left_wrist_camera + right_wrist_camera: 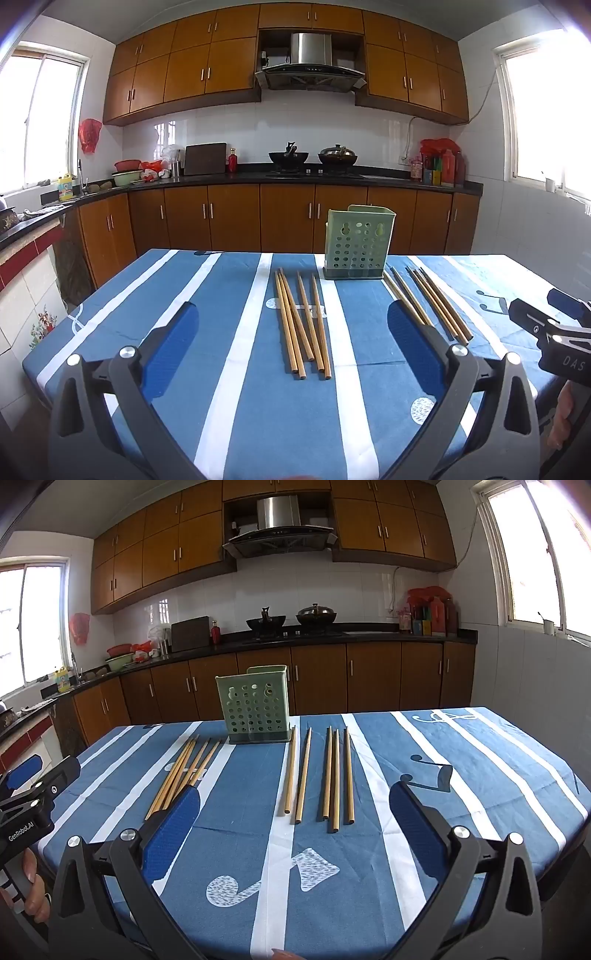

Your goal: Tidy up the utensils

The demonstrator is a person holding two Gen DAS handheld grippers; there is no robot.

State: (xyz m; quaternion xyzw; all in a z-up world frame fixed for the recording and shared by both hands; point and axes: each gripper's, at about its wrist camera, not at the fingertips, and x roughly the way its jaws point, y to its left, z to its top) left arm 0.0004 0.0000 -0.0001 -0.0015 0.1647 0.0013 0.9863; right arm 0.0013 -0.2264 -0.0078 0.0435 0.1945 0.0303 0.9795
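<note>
Wooden chopsticks, left group, lie mid-table; green holder stands near the far edge, right group beside. Light, stiff, thin, likely to roll: pinch mid-shaft. Left gripper and right gripper gape wide, empty.

Black linkage arms, silver screws, blue ribbed pads, white "GenRobot.AI" lettering, bare-skinned hand
</note>
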